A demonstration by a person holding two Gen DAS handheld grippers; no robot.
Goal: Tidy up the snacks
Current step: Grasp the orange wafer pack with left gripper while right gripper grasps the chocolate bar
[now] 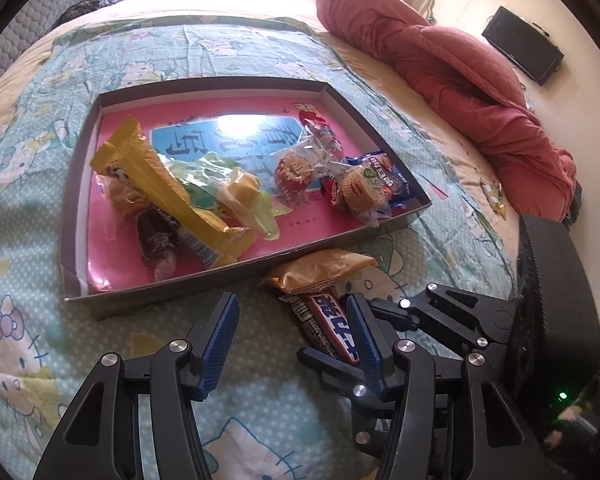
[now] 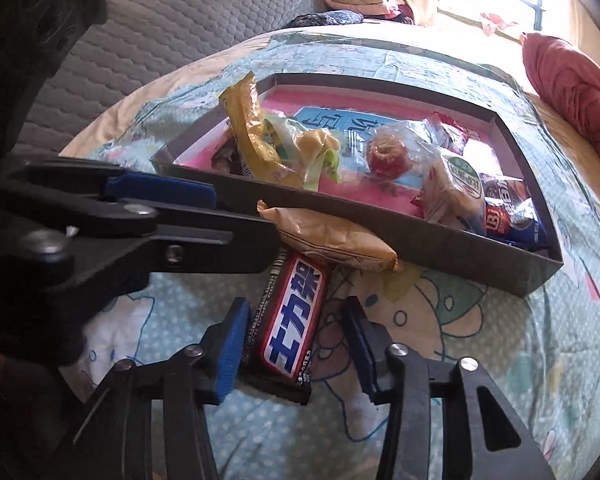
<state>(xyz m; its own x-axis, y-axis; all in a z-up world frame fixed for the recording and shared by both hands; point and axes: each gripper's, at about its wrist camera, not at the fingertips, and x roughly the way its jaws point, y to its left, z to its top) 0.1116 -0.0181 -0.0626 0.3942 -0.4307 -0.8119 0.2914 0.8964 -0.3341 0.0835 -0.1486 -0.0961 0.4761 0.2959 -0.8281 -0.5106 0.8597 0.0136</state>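
**On the bed, beside the tray: closing on the chocolate bar**

Across the bed (image 1: 40, 184), with its cartoon-print sheet, sits a shallow grey tray (image 1: 76, 216) already holding most of the snacks: a long yellow wrapper (image 1: 160, 184), small wrapped cakes and sweets. Two items lie outside it, against its near wall: a tan packet (image 2: 332, 240) and, partly tucked under that packet, a chocolate bar (image 2: 292, 320) in a dark wrapper with a red and blue label.

The right gripper (image 2: 296, 344) straddles the near end of the bar, its fingers (image 2: 232, 340) parted, one close against the wrapper edge and the other clear of it (so nothing is grasped yet). The left gripper (image 1: 292, 336) hovers just beside, fingers spread and holding nothing.

To do this step well, I would centre the bar between the right fingers before closing, squeeze across its narrow width, then draw it back from under the tan packet before lifting. The left gripper should stay clear, since the two crowd each other here.
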